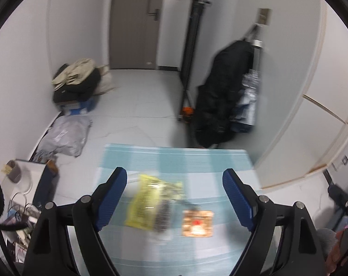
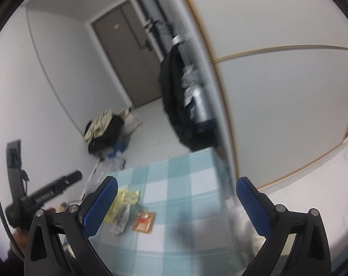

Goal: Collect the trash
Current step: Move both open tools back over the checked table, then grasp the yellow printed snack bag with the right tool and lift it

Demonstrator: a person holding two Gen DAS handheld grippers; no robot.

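Wrappers are seen ahead of both grippers, on a checked tablecloth (image 1: 197, 165): yellow wrapper (image 1: 148, 202) below the spread, empty left gripper (image 1: 175, 181), orange packet (image 1: 198, 223) beside it (blurred). Right gripper (image 2: 177, 189) is spread, empty.

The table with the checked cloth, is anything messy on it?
Yes. A crumpled yellow wrapper and a small orange packet lie loose on the checked cloth. They look like litter left there, not things set out neatly.
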